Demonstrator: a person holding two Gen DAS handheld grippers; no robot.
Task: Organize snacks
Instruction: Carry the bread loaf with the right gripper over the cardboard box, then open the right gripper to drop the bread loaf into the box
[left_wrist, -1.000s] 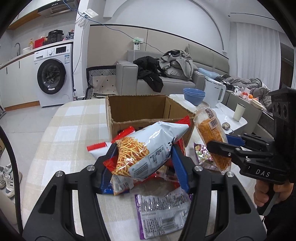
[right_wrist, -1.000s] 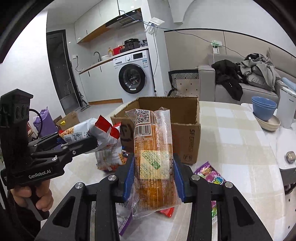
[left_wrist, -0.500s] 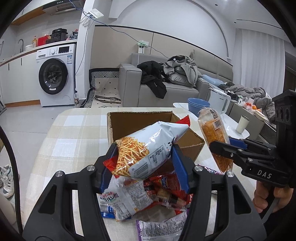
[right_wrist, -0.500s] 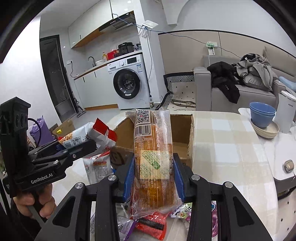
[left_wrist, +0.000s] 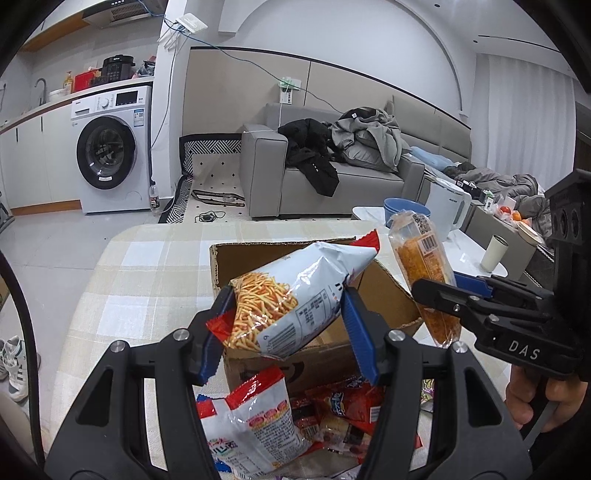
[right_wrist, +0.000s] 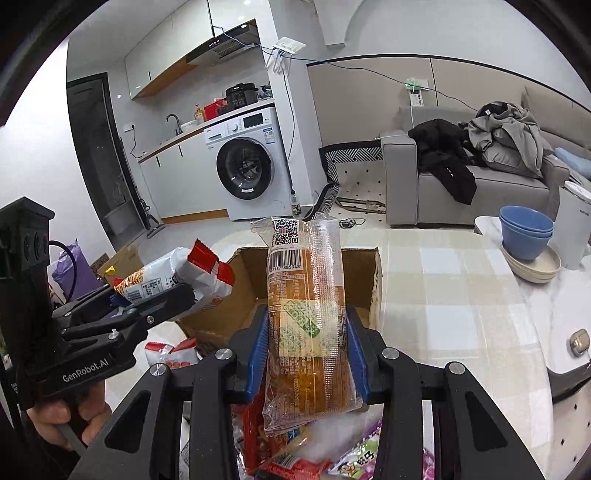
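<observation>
My left gripper (left_wrist: 286, 328) is shut on a white and red bag of stick snacks (left_wrist: 291, 295), held just over the near wall of the open cardboard box (left_wrist: 384, 295). My right gripper (right_wrist: 306, 343) is shut on a clear-wrapped orange bread pack (right_wrist: 308, 295), upright in front of the same box (right_wrist: 362, 273). Each view shows the other gripper: the left one (right_wrist: 177, 295) with its snack bag (right_wrist: 177, 273), and the right one (left_wrist: 436, 295) with the bread pack (left_wrist: 424, 266). A pile of loose snack packets (left_wrist: 295, 413) lies on the checked tablecloth (left_wrist: 147, 277) below both grippers.
Blue bowls (right_wrist: 526, 232) on a plate, a white kettle (left_wrist: 445, 206) and a cup (left_wrist: 495, 253) stand on a white table to the right. A grey sofa (left_wrist: 332, 184) with clothes and a washing machine (left_wrist: 110, 151) are beyond the table.
Both grippers have risen and moved forward toward the box with their packs. The packet pile has dropped lower in both views and the box interior has come nearer.
</observation>
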